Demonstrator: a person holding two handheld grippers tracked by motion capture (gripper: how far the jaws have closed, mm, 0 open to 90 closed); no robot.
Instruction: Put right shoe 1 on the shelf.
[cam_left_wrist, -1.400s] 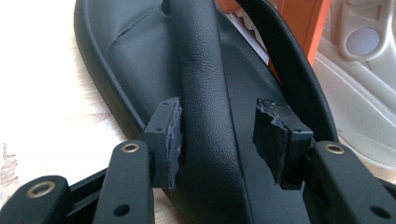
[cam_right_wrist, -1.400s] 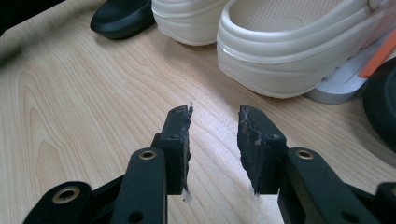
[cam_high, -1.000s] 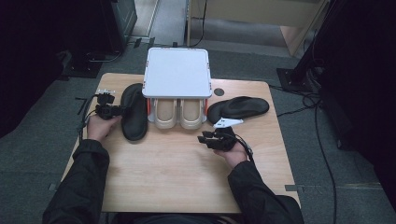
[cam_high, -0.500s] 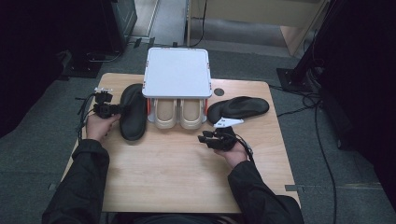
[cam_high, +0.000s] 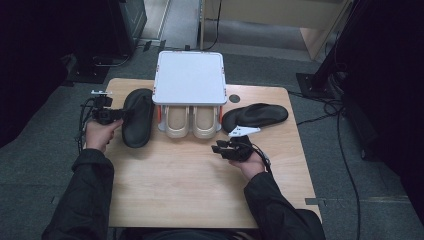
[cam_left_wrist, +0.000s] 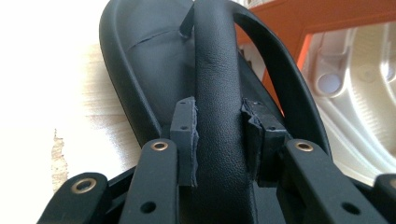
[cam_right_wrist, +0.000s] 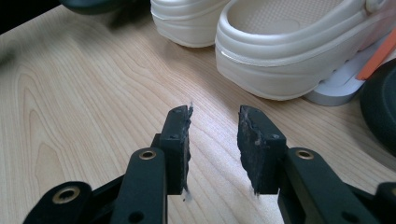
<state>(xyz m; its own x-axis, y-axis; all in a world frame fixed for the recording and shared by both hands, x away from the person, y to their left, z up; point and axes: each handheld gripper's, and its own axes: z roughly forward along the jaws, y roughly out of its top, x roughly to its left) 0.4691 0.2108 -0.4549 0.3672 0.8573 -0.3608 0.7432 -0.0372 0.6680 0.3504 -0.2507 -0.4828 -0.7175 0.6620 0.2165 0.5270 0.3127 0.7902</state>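
Black curved leather insole clamped edge-on by left gripper beside cream plastic clogs; right gripper parted, holding nothing, above wooden table.

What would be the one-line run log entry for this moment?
left hand-held gripper: shut on black insole | right hand-held gripper: open, empty, above table

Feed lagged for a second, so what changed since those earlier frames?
Very little. The left gripper stays clamped on the edge of the left black insole, which barely shifted. The right gripper stays open and empty on the table. The cream clogs, white lid and right insole are unmoved.
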